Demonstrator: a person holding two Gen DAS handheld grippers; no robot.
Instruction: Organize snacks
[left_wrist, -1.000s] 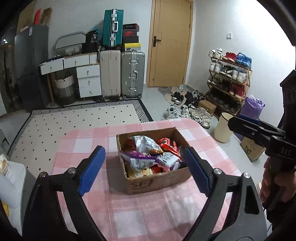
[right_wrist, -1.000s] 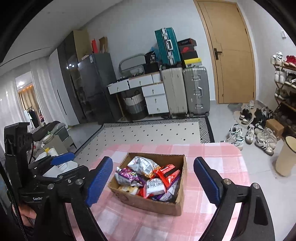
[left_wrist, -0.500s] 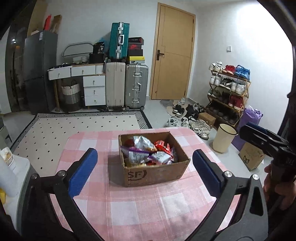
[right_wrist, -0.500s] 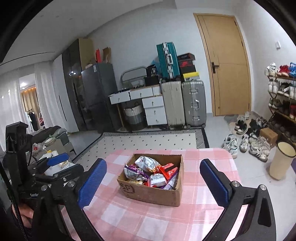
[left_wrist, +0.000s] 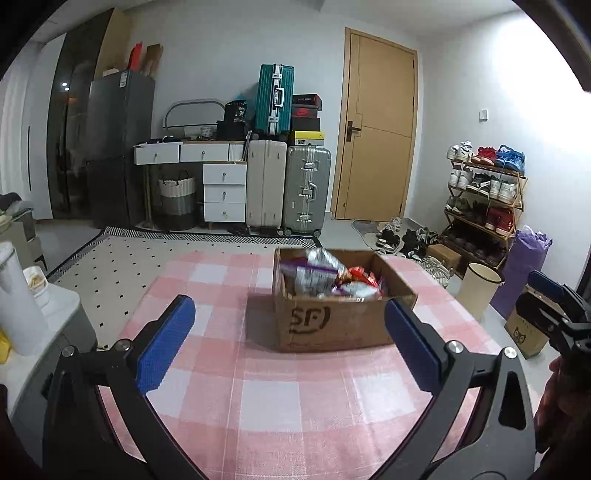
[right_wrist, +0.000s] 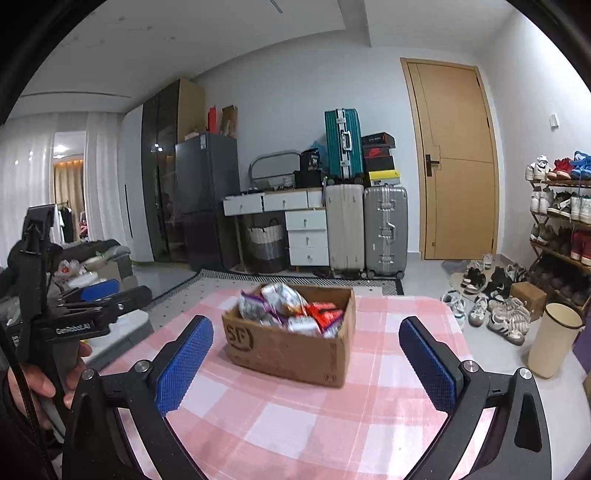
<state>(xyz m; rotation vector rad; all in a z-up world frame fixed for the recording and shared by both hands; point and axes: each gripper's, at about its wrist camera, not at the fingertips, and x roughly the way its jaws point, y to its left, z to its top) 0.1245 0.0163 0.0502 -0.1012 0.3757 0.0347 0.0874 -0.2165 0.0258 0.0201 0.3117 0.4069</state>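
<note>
A brown cardboard box (left_wrist: 332, 325) marked SF stands on the pink checked tablecloth (left_wrist: 266, 398). It holds several snack packets (left_wrist: 325, 275), purple, silver and red. The box (right_wrist: 291, 345) and packets (right_wrist: 291, 308) also show in the right wrist view. My left gripper (left_wrist: 290, 347) is open and empty, held back from the box on its near side. My right gripper (right_wrist: 306, 365) is open and empty, also short of the box. Each gripper shows at the edge of the other's view.
A cream bin (right_wrist: 552, 339) stands on the floor right of the table, by a shoe rack (left_wrist: 484, 199) and loose shoes (right_wrist: 491, 306). Suitcases (left_wrist: 288, 192), white drawers (left_wrist: 221, 184) and a door (left_wrist: 376, 129) are at the back. A white jug (left_wrist: 16, 299) stands on a side unit at left.
Both grippers have pulled back and dropped lower, away from the box, so it looks farther off and its SF side faces me. Both stay open.
</note>
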